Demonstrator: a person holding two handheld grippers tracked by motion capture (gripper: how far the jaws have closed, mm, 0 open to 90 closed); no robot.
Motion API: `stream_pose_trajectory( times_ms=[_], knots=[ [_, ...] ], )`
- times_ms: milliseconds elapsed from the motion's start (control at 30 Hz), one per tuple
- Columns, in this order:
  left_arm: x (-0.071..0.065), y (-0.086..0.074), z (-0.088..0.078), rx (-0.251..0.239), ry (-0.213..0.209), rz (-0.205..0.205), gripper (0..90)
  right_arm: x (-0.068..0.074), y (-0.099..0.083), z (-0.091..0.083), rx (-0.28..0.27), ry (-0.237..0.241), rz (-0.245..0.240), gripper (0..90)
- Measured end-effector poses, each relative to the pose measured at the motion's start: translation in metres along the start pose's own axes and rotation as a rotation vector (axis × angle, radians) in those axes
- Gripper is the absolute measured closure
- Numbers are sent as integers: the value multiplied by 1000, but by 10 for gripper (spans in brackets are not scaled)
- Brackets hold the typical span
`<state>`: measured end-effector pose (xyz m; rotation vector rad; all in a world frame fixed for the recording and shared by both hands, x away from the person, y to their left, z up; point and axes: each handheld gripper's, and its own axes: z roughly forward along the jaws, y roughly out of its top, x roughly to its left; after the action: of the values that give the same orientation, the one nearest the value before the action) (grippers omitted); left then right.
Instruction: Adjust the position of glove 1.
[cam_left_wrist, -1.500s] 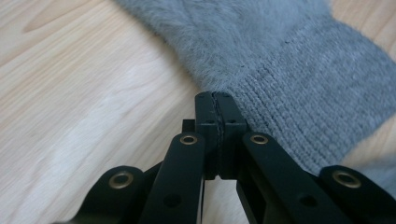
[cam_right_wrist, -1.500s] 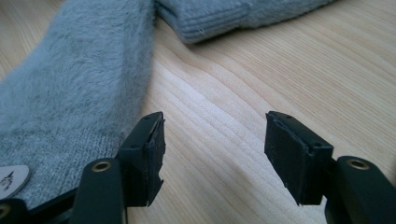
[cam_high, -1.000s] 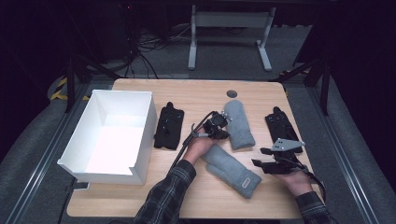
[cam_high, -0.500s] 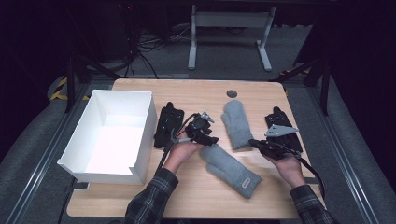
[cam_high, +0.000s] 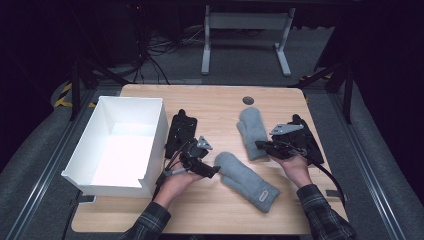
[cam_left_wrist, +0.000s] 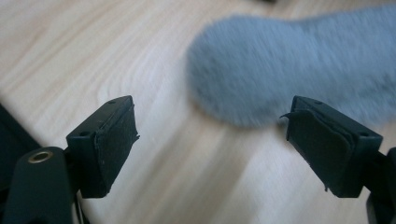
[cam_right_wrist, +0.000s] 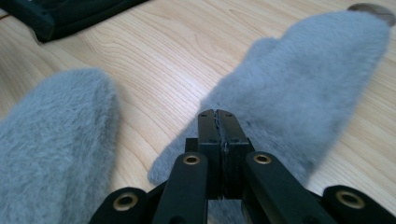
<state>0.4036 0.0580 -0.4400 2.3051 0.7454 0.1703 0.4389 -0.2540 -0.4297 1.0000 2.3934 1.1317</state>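
High view: two fluffy grey fleece mittens lie on the pale wooden table. The far mitten lies lengthwise away from the person; the near mitten lies slantwise, its cuff toward the person. The right gripper has its tips at the near edge of the far mitten, apparently to pinch the cuff and drag or lift it. The left gripper sits just beside the rounded tip of the near mitten, not touching, its jaws having just been opening, nothing between them. Count: mittens 2, black flat cradles 2 (one beyond the left gripper, one under the right hand), white open-topped rectangular box 1, standing empty beyond the left gripper's outer side, probably the destination.

Left gripper view: jaws wide apart, bare wood between the pads. The near mitten's tip lies ahead of the fingertips, nearer the right-hand pad, clear of both. Judgement: lined up to take it.

Right gripper view: jaws pressed together, clamped on the far mitten's edge, the fleece gathered round and under the fingertips. The near mitten lies off to the left of the fingers, apart
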Motion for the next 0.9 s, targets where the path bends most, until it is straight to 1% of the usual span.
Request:
stream_pose_trajectory(
  times_ms=[100,133,200,233,400,433,533,567,600,633,667,700,833,867,900],
  knots=[
    [-8,-15,-4,22,4,9,150,2,0,9,22,8,-5,900],
    [-11,-21,-5,22,3,12,149,3,0,12,33,1,-15,900],
    [-15,-28,-7,25,23,22,142,3,-2,13,54,-6,-18,900],
    [-17,-32,-9,31,25,23,141,2,-2,13,58,-10,-23,900],
    [-24,-47,-11,47,44,38,135,-4,-9,2,78,-40,-23,900],
    [-24,-47,-11,47,44,38,134,-7,-11,-1,82,-51,-24,900],
    [-27,-54,-13,54,36,43,132,-12,-16,-10,93,-77,-21,900],
    [-27,-54,-13,54,36,43,132,-12,-16,-10,93,-77,-21,900],
    [-28,-56,-14,54,39,46,132,-15,-18,-13,93,-84,-15,900],
    [-28,-59,-16,50,33,45,131,-20,-23,-20,98,-97,-11,900],
    [-28,-60,-16,55,34,46,130,-22,-24,-23,99,-98,-10,900],
    [-29,-62,-17,60,44,53,124,-24,-25,-24,101,-102,-7,900],
    [-29,-67,-18,50,34,63,109,-28,-28,-29,94,-92,4,898],
    [-29,-68,-18,46,37,63,107,-29,-28,-30,86,-86,0,891],
    [-28,-68,-18,46,34,67,103,-29,-27,-31,76,-83,-1,854]
  ],
)
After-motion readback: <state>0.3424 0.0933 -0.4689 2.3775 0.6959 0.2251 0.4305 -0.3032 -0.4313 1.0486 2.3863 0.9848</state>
